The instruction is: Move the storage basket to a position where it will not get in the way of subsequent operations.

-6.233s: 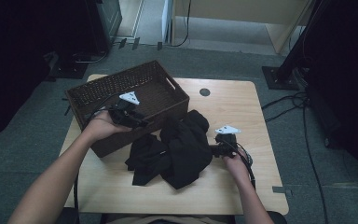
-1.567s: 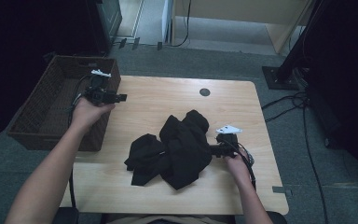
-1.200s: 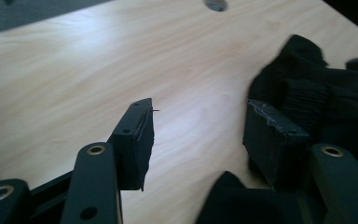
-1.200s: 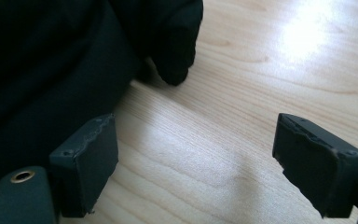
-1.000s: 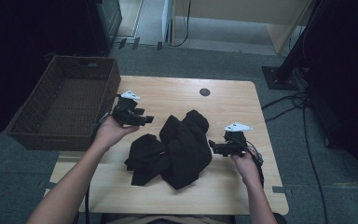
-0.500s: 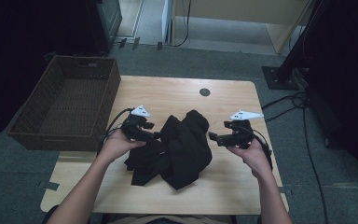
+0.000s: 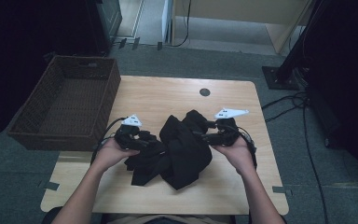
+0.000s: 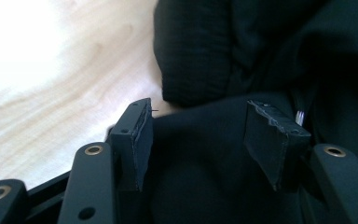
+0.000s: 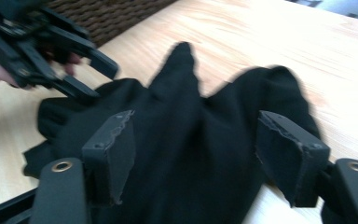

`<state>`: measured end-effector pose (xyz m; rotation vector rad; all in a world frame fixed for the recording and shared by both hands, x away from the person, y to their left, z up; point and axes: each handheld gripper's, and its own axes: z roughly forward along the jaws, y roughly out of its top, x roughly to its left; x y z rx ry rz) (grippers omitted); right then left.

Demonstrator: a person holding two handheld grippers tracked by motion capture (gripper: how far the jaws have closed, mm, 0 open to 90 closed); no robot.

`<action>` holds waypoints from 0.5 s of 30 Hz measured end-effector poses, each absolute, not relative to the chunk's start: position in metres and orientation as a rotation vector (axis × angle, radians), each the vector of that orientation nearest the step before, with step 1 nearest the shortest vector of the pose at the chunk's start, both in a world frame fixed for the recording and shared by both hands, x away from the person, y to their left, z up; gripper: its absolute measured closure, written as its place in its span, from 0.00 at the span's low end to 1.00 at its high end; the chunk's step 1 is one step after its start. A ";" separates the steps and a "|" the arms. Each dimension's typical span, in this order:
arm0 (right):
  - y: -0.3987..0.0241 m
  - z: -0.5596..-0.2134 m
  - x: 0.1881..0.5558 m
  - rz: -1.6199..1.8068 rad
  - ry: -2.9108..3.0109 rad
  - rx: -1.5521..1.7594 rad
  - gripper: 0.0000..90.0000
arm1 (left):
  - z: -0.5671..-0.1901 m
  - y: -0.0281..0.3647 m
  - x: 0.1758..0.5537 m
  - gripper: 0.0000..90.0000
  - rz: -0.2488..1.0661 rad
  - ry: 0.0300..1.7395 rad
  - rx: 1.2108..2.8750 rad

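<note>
Both hands have closed in on the black cloth [image 7: 179,149] since half a second ago: the left gripper [image 7: 145,140], then at the cloth's left edge, now sits lower and over its left lobe, while the right gripper [image 7: 204,135] has lifted a little at the cloth's upper right. Six seconds back the basket [image 7: 65,108] stood on the counter [image 7: 168,95] just behind the cloth; it now lies left of the cloth, hanging off the counter's left edge. The right jaws have just been closing, yet in the right gripper view they stand spread, pads apart on either side of a raised hump of cloth [image 9: 200,154], not pressing it. The left jaws are spread too, a flat fold of cloth [image 8: 205,168] lying between the pads [image 8: 137,140] without being pinched. The cloth lies crumpled near the counter's middle, between the two grippers, its long axis running roughly from its lower-left tail, nearest the person, up to a bunched peak at its upper right, toward the small dark disc [image 7: 204,92] set in the counter beyond it. Its folds merge into one dark mass in the high view, so seams, sleeves or openings cannot be made out, and both gripper views are motion-blurred and cut the cloth off at their lower edges.
</note>
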<state>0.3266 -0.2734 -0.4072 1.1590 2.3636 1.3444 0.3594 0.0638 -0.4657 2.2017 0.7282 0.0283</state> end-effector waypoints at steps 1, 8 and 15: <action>-0.267 -0.407 0.327 1.349 2.376 1.145 0.35 | -0.468 0.063 0.359 0.47 0.020 0.721 2.207; -0.229 -0.426 0.336 1.313 2.502 1.101 0.41 | -0.485 0.067 0.362 0.46 -0.025 0.716 2.198; -0.215 -0.448 0.343 1.202 2.609 1.093 0.70 | -0.500 0.065 0.365 0.45 0.021 0.701 2.281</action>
